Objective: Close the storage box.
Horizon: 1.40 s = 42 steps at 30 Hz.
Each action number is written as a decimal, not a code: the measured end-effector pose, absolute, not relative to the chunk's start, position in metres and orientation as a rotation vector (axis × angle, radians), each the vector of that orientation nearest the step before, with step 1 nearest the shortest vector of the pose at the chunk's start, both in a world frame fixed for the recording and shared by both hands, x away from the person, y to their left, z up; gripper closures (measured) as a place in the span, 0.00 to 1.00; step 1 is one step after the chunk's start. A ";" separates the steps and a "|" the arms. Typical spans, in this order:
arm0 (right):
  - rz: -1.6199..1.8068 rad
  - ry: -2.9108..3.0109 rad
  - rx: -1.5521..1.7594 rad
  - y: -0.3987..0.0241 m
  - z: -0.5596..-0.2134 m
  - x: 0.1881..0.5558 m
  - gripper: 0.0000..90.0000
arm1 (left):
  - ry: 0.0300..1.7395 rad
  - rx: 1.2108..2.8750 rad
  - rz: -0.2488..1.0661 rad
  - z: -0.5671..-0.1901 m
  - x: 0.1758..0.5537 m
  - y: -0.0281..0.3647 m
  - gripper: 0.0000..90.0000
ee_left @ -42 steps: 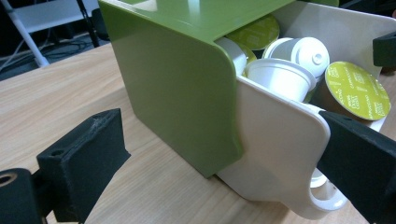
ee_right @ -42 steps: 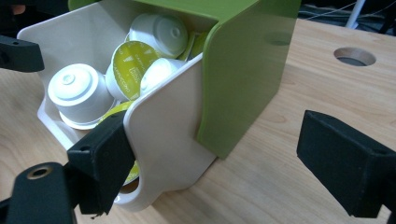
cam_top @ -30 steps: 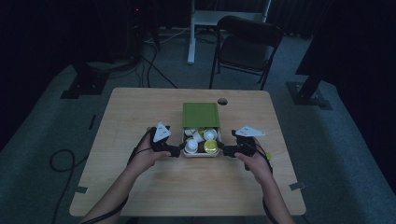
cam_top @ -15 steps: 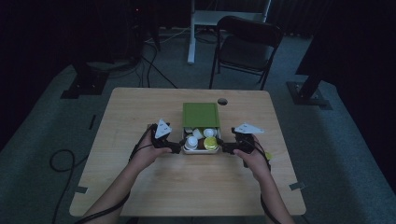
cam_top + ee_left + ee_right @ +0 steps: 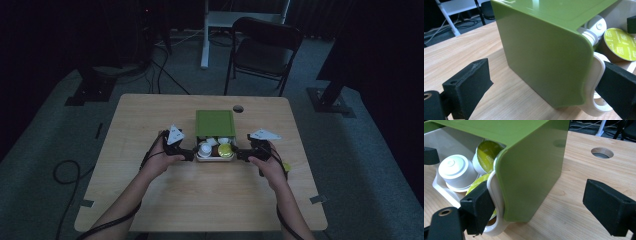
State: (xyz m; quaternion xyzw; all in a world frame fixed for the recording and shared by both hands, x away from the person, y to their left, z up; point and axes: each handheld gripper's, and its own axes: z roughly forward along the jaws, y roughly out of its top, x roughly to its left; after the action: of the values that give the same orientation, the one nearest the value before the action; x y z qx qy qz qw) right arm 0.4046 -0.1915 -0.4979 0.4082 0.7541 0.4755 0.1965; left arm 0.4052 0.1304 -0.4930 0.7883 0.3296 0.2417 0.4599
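Observation:
A green box [image 5: 215, 122] stands mid-table with its white drawer [image 5: 215, 159] pulled out toward me. In the drawer lie coffee capsules, one white [image 5: 204, 148] and one with a yellow-green lid [image 5: 225, 150]. My left gripper [image 5: 187, 154] is at the drawer's left side and my right gripper [image 5: 242, 154] at its right. In the left gripper view the gripper [image 5: 544, 77] is open wide around the box's corner [image 5: 544, 50], one jaw against the drawer's flange [image 5: 596, 72]. In the right gripper view the gripper [image 5: 541, 200] is open too, one jaw touching the drawer's flange [image 5: 496, 195] beside the box [image 5: 534, 165].
The wooden table [image 5: 150, 125] has a round cable hole [image 5: 238, 108] behind the box. A small yellow thing [image 5: 286, 166] lies by my right hand. A folding chair [image 5: 265, 50] stands beyond the table, and cables [image 5: 65, 170] trail on the floor at left.
Both grippers have moved inward to the drawer's two sides. The box and drawer look unchanged.

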 end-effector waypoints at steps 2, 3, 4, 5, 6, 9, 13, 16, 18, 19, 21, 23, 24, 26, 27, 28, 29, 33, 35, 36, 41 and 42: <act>1.329 2.110 1.144 -0.191 -0.498 0.406 0.14 | 0.814 1.946 0.595 -0.493 0.406 0.130 0.04; 1.327 2.110 1.143 -0.191 -0.499 0.406 0.14 | 0.813 1.946 0.598 -0.493 0.407 0.130 0.04; 1.324 2.110 1.145 -0.191 -0.498 0.407 0.14 | 0.812 1.946 0.604 -0.493 0.407 0.130 0.04; 1.320 2.109 1.148 -0.190 -0.498 0.407 0.14 | 0.810 1.945 0.608 -0.493 0.407 0.129 0.04; 1.317 2.107 1.147 -0.190 -0.498 0.408 0.14 | 0.809 1.946 0.613 -0.493 0.408 0.129 0.04; 1.304 2.096 1.159 -0.189 -0.498 0.411 0.14 | 0.821 1.937 0.622 -0.493 0.410 0.129 0.04; 1.298 2.087 1.170 -0.187 -0.499 0.413 0.14 | 0.829 1.937 0.625 -0.493 0.412 0.129 0.04; 1.298 2.085 1.177 -0.187 -0.499 0.414 0.14 | 0.834 1.938 0.617 -0.493 0.414 0.128 0.04; 1.300 2.087 1.178 -0.187 -0.499 0.415 0.13 | 0.840 1.939 0.617 -0.493 0.414 0.128 0.03; 1.300 2.086 1.179 -0.187 -0.500 0.415 0.13 | 0.839 1.941 0.620 -0.492 0.414 0.128 0.03; 1.297 2.085 1.180 -0.187 -0.500 0.415 0.13 | 0.832 1.944 0.633 -0.492 0.414 0.127 0.03; 1.296 2.082 1.182 -0.187 -0.500 0.414 0.13 | 0.830 1.951 0.642 -0.492 0.414 0.127 0.03; 1.297 2.081 1.185 -0.187 -0.500 0.414 0.13 | 0.836 1.951 0.651 -0.491 0.414 0.126 0.03; 1.300 2.077 1.190 -0.186 -0.500 0.414 0.14 | 0.831 1.956 0.679 -0.491 0.413 0.125 0.03; 1.300 2.074 1.190 -0.185 -0.500 0.414 0.14 | 0.841 1.958 0.675 -0.490 0.413 0.125 0.03; 1.301 2.070 1.195 -0.185 -0.501 0.413 0.14 | 0.857 1.953 0.664 -0.490 0.413 0.125 0.03; 1.303 2.067 1.200 -0.185 -0.501 0.413 0.14 | 0.863 1.950 0.657 -0.491 0.414 0.125 0.03; 1.307 2.058 1.216 -0.185 -0.502 0.412 0.14 | 0.884 1.935 0.639 -0.493 0.414 0.126 0.03; 1.307 2.059 1.210 -0.185 -0.501 0.412 0.15 | 0.873 1.938 0.643 -0.493 0.413 0.126 0.04; 1.298 2.062 1.203 -0.184 -0.500 0.411 0.15 | 0.877 1.932 0.630 -0.492 0.413 0.125 0.04; 1.331 2.063 1.174 -0.182 -0.495 0.408 0.15 | 0.841 1.931 0.592 -0.490 0.407 0.122 0.05; 1.334 2.063 1.169 -0.181 -0.494 0.408 0.15 | 0.843 1.926 0.589 -0.489 0.407 0.121 0.05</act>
State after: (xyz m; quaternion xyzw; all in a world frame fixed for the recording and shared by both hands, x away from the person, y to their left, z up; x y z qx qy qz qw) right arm 0.4077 -0.1811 -0.4939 0.4202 0.7416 0.4796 0.2086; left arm 0.4065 0.1215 -0.4892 0.7828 0.3424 0.2396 0.4610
